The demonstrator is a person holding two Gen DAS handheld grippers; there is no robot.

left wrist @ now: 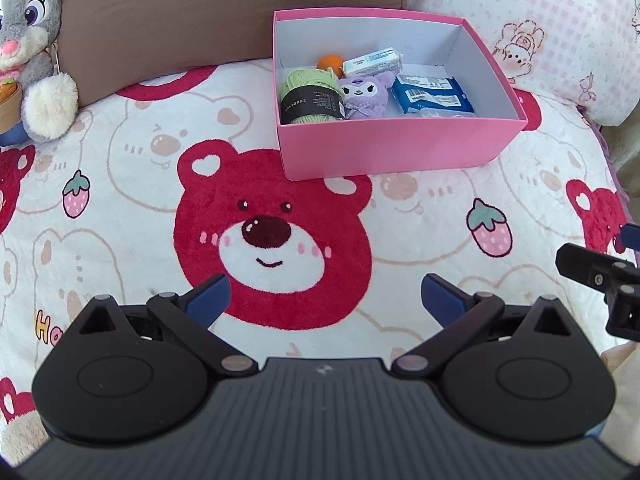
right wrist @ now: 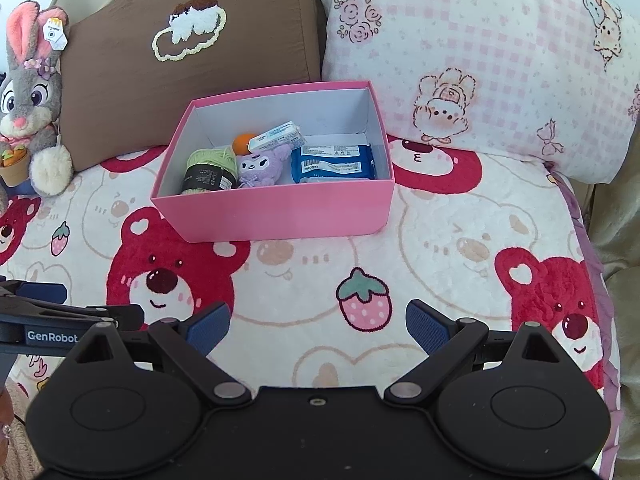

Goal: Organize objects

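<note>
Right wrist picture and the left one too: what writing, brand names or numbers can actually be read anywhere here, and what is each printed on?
"GenRobot" in white, on the left gripper body seen at the right wrist view's left edge.
"Ho", cut off, on the blanket.
Black band on the green yarn: print too small to read.
Blue packet labels: blurred, unreadable.
White carton: blurred.
Tag on the plush rabbit: unreadable.

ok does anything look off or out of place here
Nothing stands out. The pink box sits flat on the blanket with the yarn, purple plush, blue pack and white carton inside. Both grippers, left and right, are open and empty.
</note>
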